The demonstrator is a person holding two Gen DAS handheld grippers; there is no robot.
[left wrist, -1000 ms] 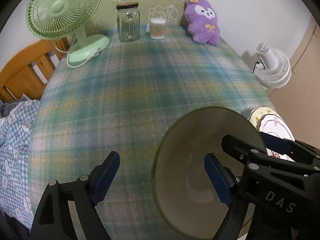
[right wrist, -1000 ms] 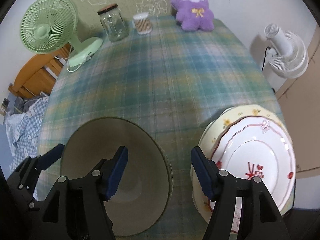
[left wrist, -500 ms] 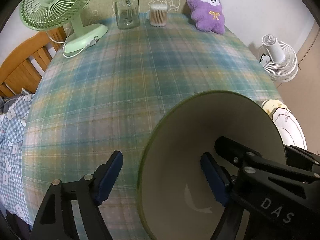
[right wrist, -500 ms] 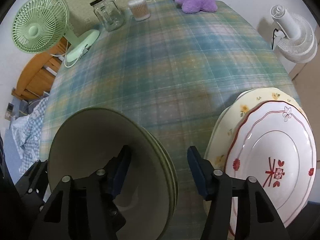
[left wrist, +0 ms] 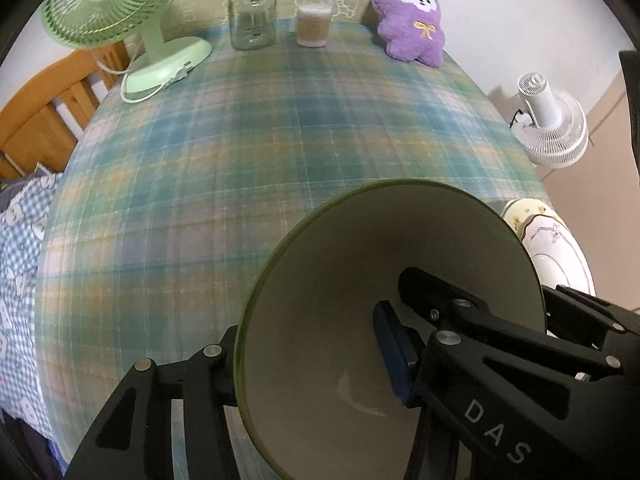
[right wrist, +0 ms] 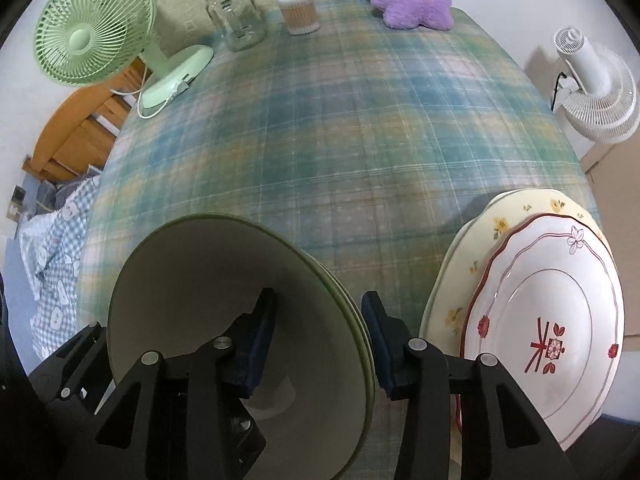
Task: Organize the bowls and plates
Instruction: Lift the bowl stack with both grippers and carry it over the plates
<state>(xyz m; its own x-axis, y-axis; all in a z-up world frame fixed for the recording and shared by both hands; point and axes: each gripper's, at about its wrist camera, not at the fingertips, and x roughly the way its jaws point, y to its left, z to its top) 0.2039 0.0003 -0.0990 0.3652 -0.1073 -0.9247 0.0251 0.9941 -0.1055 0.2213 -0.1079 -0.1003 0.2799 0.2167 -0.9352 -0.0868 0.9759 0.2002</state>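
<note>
A stack of olive-green bowls (left wrist: 360, 280) (right wrist: 224, 304) stands near the front of the plaid tablecloth (left wrist: 280, 152). My left gripper (left wrist: 308, 364) straddles its left wall, one finger outside and the blue pad (left wrist: 394, 354) inside. My right gripper (right wrist: 318, 340) straddles the right wall, with the left pad (right wrist: 260, 336) inside and the other by the outer rims. Both pairs of jaws are closing with the wall between them; I see no pad pressing on it. To the right, a red-rimmed white plate (right wrist: 552, 320) (left wrist: 560, 256) lies on a cream floral plate (right wrist: 480, 248).
Along the table's back stand a green desk fan (left wrist: 116, 4), a glass jar (left wrist: 252, 12), a cotton-swab tub (left wrist: 314, 24) and a purple plush (left wrist: 412, 16). A white fan (left wrist: 552, 128) stands off the right edge. A wooden frame (left wrist: 40, 112) and checked bedding (left wrist: 20, 260) are left.
Both pairs of jaws have narrowed around the bowl stack's walls. Both views have tipped further down, so the bowls fill more of each frame.
</note>
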